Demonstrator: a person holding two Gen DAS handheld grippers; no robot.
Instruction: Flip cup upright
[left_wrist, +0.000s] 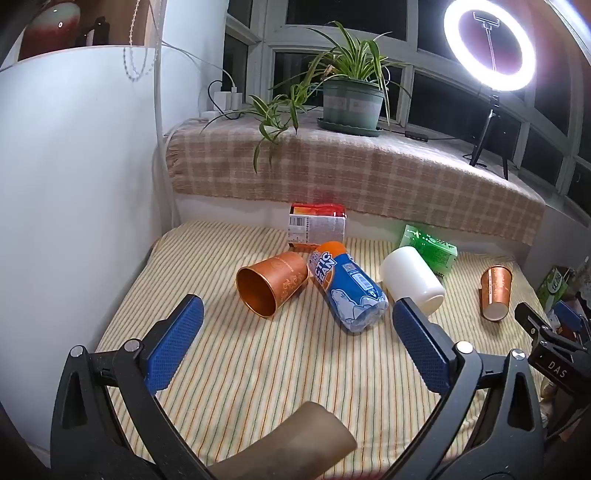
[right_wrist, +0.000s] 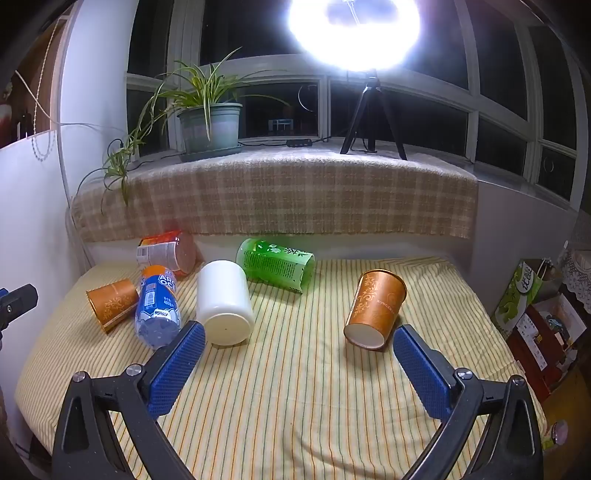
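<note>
Right wrist view: right gripper (right_wrist: 299, 363) spread wide, empty, hovering over the striped cloth (right_wrist: 295, 406). Orange paper cup (right_wrist: 375, 308) lies tipped on its side just ahead, base toward the camera, mouth toward the window, nearer the right finger. Second orange cup (right_wrist: 110, 302) lies on its side at far left, against the blue bottle (right_wrist: 157, 308); white jar (right_wrist: 224, 302) and green can (right_wrist: 275, 264) between, all lying down.

Left wrist view: left gripper (left_wrist: 297, 345) also wide, empty; second cup's mouth faces it.

Judgement: approach step, no grasp yet. Next: shift the right gripper rightward to straddle the near cup's wall, close gently (thin paper likely crushes), rotate base down.
</note>
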